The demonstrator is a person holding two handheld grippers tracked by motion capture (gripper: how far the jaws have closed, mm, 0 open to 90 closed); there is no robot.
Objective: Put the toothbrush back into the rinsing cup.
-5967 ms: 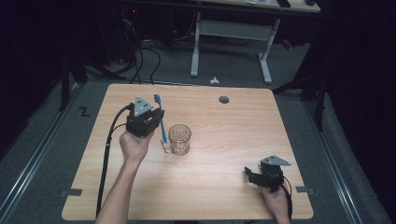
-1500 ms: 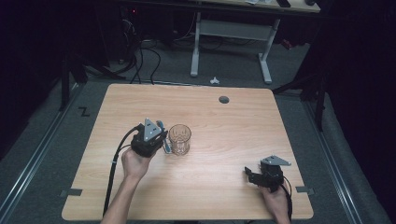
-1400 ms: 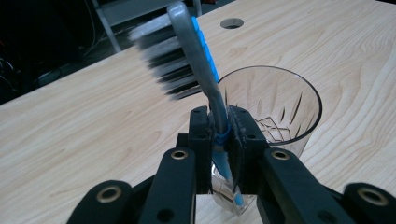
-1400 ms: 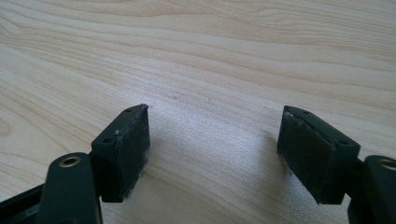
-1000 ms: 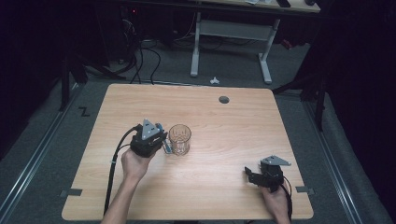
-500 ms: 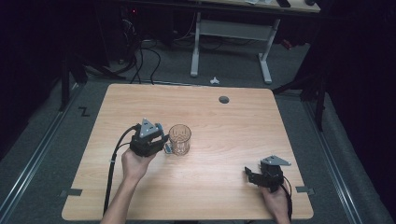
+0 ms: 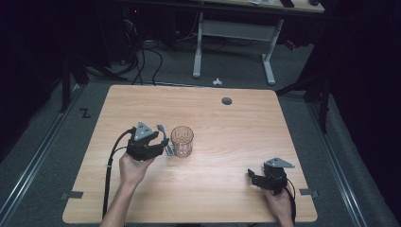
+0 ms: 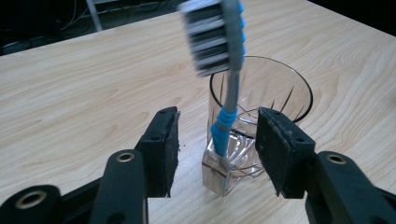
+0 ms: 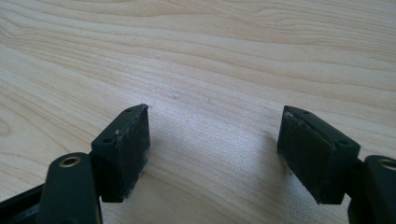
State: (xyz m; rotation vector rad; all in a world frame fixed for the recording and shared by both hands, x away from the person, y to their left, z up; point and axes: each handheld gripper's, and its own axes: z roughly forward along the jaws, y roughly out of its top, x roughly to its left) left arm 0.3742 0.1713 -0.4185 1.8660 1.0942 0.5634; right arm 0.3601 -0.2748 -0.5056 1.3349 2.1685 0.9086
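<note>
Left gripper (image 8: 217, 149) stands with jaws parted, having just been opening; the toothbrush (image 8: 223, 79) rises between them, neither pad pressing it, handle foot on the table (image 7: 246, 123) against the near side of the glass (image 8: 261, 93), head tilted toward the camera; judged light, stiff, slick plastic, prone to topple once freed; best hold is the lower handle, below the blue band; the glass, just beyond the jaws, is judged heavy-based but breakable; right gripper (image 9: 215, 154) rests open over bare wood, well apart; ample room all round the left gripper, table edges distant.
</note>
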